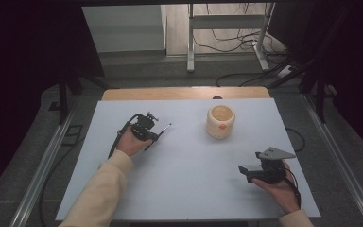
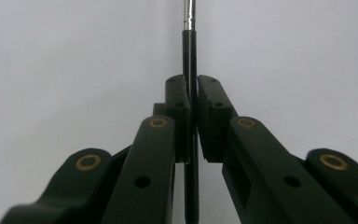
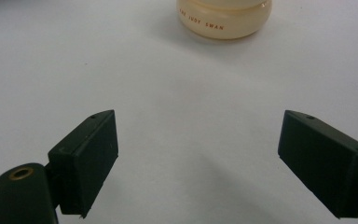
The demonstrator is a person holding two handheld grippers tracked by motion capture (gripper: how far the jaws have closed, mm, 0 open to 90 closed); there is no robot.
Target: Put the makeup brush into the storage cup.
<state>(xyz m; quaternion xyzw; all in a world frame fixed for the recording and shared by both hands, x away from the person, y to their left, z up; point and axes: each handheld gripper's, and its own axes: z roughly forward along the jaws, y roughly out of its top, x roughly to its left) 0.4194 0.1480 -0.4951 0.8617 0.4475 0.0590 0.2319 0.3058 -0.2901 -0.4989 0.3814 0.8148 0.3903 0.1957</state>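
Observation:
A thin black pen [image 1: 163, 128] with a silvery tip lies low over the pale table top [image 1: 189, 184], left of centre. My left gripper [image 1: 154, 136] is shut on its shaft. In the left gripper view both pads clamp the pen [image 2: 189, 51], which sticks out straight ahead of the left gripper [image 2: 192, 93]. A cream, round pot [image 1: 220, 121] with an open top stands upright right of centre, a hand's width from the pen tip. My right gripper [image 1: 242, 169] hovers near the front right, open and holding nothing. The right gripper [image 3: 200, 140] faces the pot [image 3: 224, 18].
A wooden strip [image 1: 184, 93] runs along the table's far edge. Beyond it is grey floor with a metal stand [image 1: 190, 42] and loose cables [image 1: 246, 42]. Metal rails [image 1: 42, 165] run along both sides of the table.

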